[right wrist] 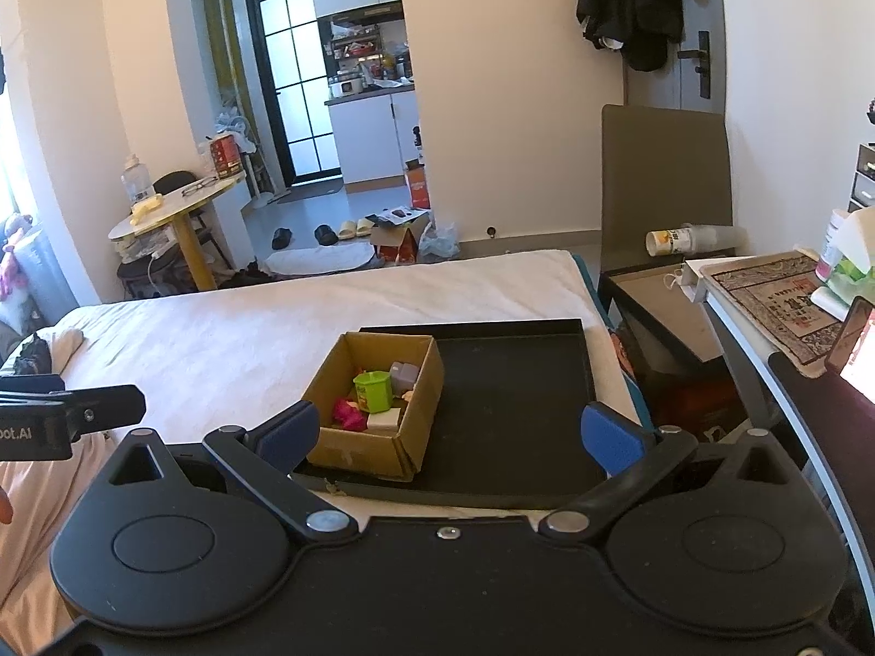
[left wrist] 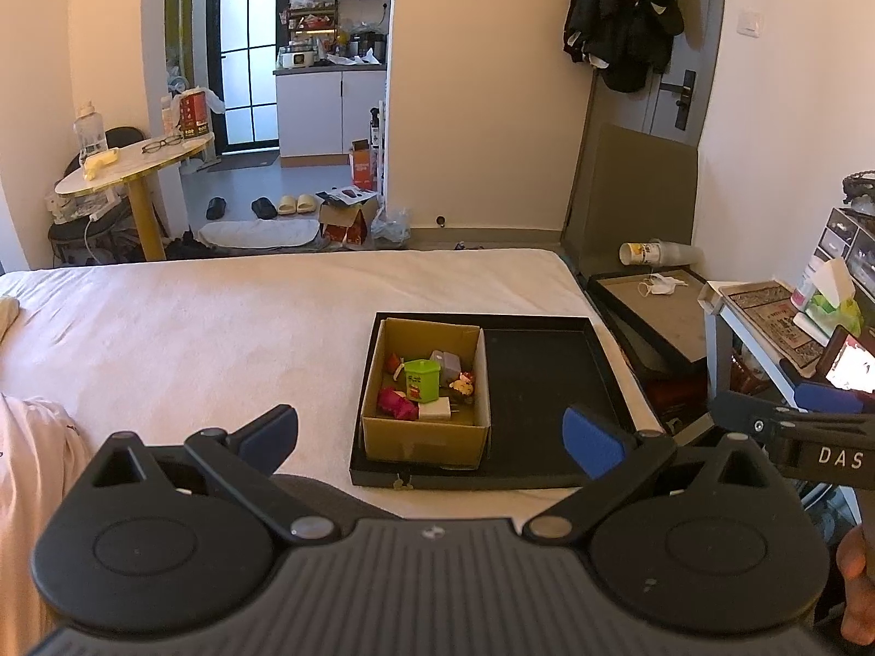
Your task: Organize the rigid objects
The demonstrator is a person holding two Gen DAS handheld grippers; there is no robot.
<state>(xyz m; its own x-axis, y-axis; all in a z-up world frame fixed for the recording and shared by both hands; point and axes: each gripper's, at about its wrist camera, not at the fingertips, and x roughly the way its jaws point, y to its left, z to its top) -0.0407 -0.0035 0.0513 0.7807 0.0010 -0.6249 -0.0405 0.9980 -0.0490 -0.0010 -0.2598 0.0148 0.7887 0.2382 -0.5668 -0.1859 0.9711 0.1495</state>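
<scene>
Two hand-held grippers above a bed (left wrist: 219,317), both facing a black tray (left wrist: 547,382) that carries a cardboard box (left wrist: 424,437) on its left half. The box holds several small rigid items: a green tub (left wrist: 422,380) near the centre, a grey block (left wrist: 445,363) behind it, a pink piece (left wrist: 396,403) and a white block (left wrist: 435,410) toward the near wall, plus a small figure too small to name. The right half of the tray is bare.

Left gripper (left wrist: 432,437): jaws spread wide, holding nothing. The box lies straight ahead between the 2 pads, slightly left of the midline, so the left gripper lines up best with it. Right gripper (right wrist: 451,432): jaws likewise spread and empty; here the box (right wrist: 377,437) sits ahead and toward the left pad, with the bare tray floor (right wrist: 514,410) filling the midline.

Judged next step: a reach forward and down into the box, probably for the green tub (right wrist: 373,389), which stands upright and tallest. The box walls leave little side clearance for open jaws.
</scene>
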